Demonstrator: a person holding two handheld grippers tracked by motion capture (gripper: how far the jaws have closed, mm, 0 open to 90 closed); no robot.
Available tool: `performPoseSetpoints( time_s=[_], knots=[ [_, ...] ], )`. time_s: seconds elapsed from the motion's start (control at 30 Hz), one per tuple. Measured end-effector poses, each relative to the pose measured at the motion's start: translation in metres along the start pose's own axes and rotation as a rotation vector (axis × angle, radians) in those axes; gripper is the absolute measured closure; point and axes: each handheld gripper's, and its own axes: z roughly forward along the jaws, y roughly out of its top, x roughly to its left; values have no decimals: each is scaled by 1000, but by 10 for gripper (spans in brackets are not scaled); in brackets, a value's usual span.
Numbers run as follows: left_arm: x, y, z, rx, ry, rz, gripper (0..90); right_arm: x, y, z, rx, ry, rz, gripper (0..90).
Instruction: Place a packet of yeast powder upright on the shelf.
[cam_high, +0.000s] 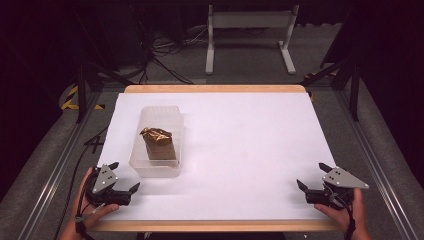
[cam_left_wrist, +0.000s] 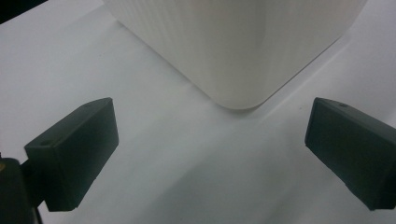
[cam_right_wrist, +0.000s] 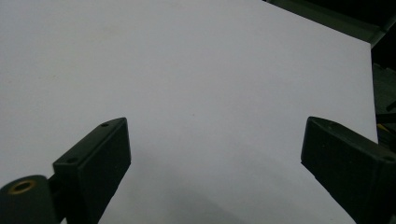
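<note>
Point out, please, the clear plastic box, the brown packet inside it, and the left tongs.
clear plastic box (cam_high: 175, 121), high view, on its bare right rim.
brown packet (cam_high: 159, 144), high view, on its front face.
left tongs (cam_high: 124, 176), high view, midway between the two open jaw tips.

Left claw and right claw both gape wide, hand-held.

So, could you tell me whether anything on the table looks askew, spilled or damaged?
Nothing stands out. The clear plastic container sits flat on the white table, with a crumpled brown-gold packet upright inside it. No spill shows. The left gripper and the right gripper rest open near the front edge.
</note>
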Motion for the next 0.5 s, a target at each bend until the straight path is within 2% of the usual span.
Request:
performPoseSetpoints(
  time_s=[0.17,0.27,0.5],
  knots=[
    [-1,0,1,-4,-3,-14,36,0,-1,0,2,-2,5,89],
    [0,1,2,0,-4,-2,36,0,-1,0,3,0,8,89],
    [0,1,2,1,-4,-5,36,0,-1,2,3,7,6,87]
  ],
)
